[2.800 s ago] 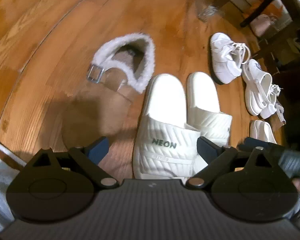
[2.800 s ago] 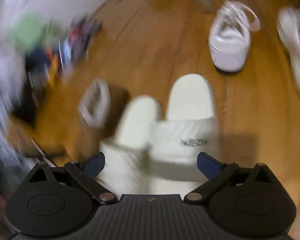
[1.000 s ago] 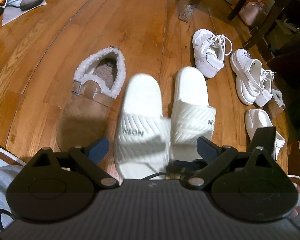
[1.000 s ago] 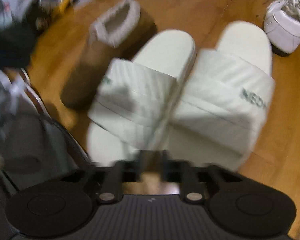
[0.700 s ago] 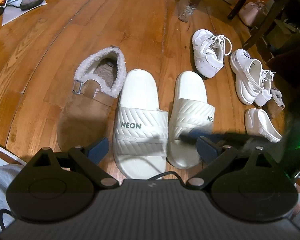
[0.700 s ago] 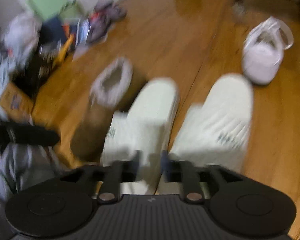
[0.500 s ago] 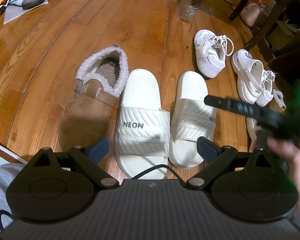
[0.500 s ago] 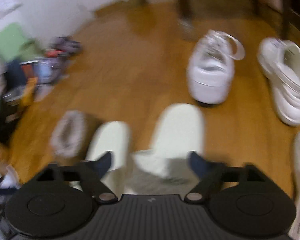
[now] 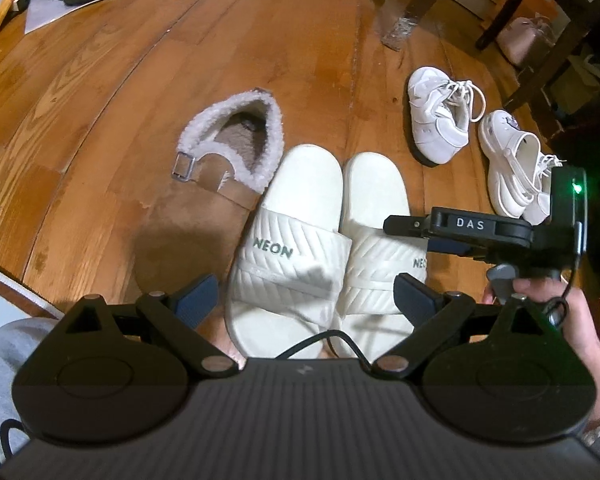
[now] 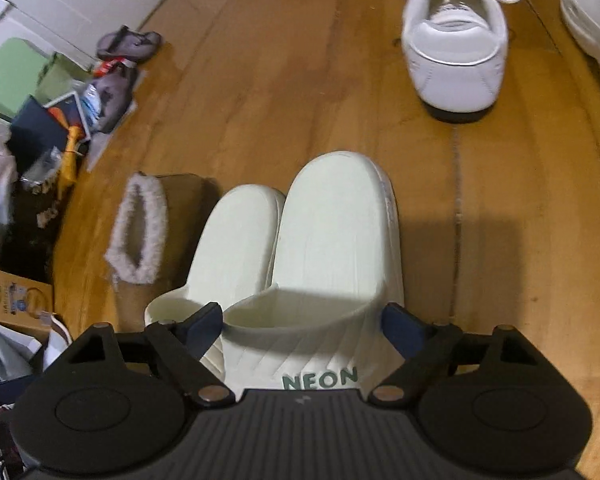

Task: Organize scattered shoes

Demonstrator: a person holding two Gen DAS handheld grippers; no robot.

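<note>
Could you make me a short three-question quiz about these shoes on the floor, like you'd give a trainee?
1. True or false: the two white NEON slides lie side by side, toes the same way.
2. Which shoe lies directly on the other side of the slides from the white laced sneaker? A) a black boot B) the brown fleece-lined clog C) a red sandal
3. Fill in: the right gripper frames the strap of one ____ between its jaws, without pressing on it.

Key
1. True.
2. B.
3. Slide. The jaws are closing, but the pads stand clear of the strap.
</note>
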